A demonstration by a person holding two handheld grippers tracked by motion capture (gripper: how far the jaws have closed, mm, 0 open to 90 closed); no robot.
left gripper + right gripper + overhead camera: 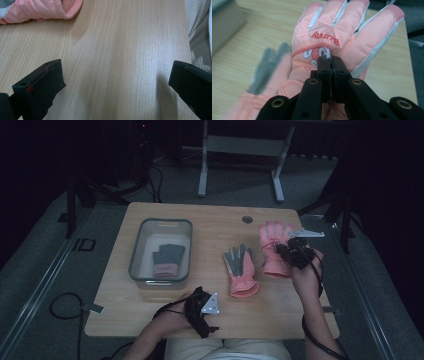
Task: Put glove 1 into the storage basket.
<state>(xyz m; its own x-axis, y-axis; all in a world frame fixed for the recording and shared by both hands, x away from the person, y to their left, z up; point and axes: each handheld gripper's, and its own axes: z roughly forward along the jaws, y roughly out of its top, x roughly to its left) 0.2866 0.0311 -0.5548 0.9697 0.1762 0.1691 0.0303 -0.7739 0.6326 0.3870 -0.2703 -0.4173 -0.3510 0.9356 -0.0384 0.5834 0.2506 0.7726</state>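
A pink glove [272,242] with a cartoon face and red lettering is at the table's right. My right gripper [286,251] is shut on it. In the right gripper view the jaws [333,63] pinch the fabric on the back of this glove [342,32], which looks raised off the wood. A second pink glove [241,270] with grey palm and fingers lies mid-table, blurred at the left of the right gripper view [267,67]. My left gripper [202,309] rests near the front edge. It stands open [116,80] over bare wood, with the glove's cuff [42,10] beyond.
A grey bin [137,252] stands at the table's left with a dark-fingered, pink-cuffed glove [167,260] inside. A round cable hole [247,219] is near the far edge. The person's pale clothing [197,32] borders the table's front edge. Cables trail from both grippers.
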